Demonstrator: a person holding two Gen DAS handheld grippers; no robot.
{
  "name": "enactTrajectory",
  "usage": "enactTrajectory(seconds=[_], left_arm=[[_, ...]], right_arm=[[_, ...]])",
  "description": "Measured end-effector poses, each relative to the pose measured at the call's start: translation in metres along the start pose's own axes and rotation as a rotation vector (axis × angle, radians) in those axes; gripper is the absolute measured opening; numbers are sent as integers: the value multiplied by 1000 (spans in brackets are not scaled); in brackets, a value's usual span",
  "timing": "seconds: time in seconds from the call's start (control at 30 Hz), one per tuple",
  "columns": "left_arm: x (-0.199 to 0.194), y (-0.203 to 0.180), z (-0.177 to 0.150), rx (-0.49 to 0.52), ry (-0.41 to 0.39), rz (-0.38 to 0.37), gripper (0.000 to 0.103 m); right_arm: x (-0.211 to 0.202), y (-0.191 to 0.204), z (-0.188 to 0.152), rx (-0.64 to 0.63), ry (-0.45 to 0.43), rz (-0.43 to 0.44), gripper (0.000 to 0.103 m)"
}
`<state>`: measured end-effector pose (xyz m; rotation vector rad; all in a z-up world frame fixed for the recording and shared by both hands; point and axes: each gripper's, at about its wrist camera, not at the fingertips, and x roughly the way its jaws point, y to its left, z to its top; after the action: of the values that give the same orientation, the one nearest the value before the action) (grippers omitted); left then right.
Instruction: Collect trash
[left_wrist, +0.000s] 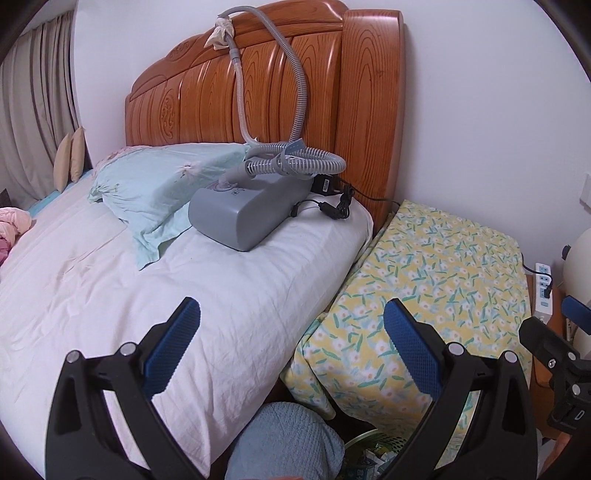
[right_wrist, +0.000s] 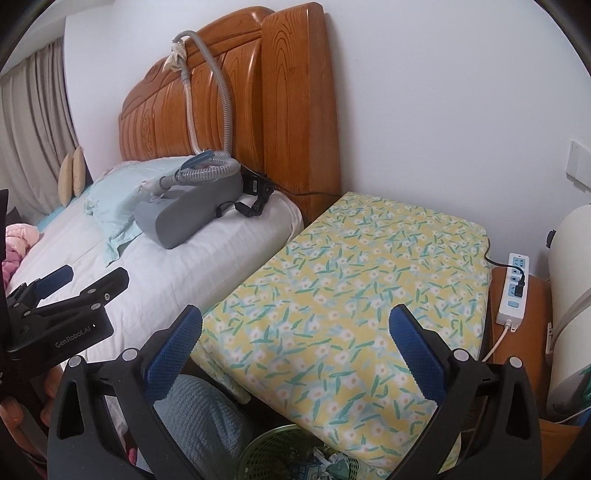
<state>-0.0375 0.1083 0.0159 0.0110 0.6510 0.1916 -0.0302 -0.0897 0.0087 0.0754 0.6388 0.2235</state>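
A green mesh waste basket (right_wrist: 275, 452) with crumpled paper trash (right_wrist: 328, 465) stands on the floor at the bottom of the right wrist view, below the yellow floral cushion (right_wrist: 351, 295). Its rim also shows in the left wrist view (left_wrist: 373, 443). My left gripper (left_wrist: 291, 325) is open and empty above the bed's edge; it also shows at the left of the right wrist view (right_wrist: 86, 275). My right gripper (right_wrist: 295, 332) is open and empty above the cushion; part of it shows at the right of the left wrist view (left_wrist: 554, 343).
A grey breathing machine (left_wrist: 247, 210) with a hose lies on the white bed (left_wrist: 110, 295) by a pale green pillow (left_wrist: 159, 184). A wooden headboard (left_wrist: 295, 92) stands behind. A white power strip (right_wrist: 513, 288) lies on a wooden nightstand (right_wrist: 532, 332). A blue towel-like bundle (left_wrist: 284, 439) sits low.
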Motion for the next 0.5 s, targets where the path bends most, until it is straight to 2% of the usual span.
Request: enactTrajectory(seconds=[0.5], left_arm=[[-1,-3,-2,7,4,0,95]], right_arm=[[2,2,-2,-11,5,-4,100]])
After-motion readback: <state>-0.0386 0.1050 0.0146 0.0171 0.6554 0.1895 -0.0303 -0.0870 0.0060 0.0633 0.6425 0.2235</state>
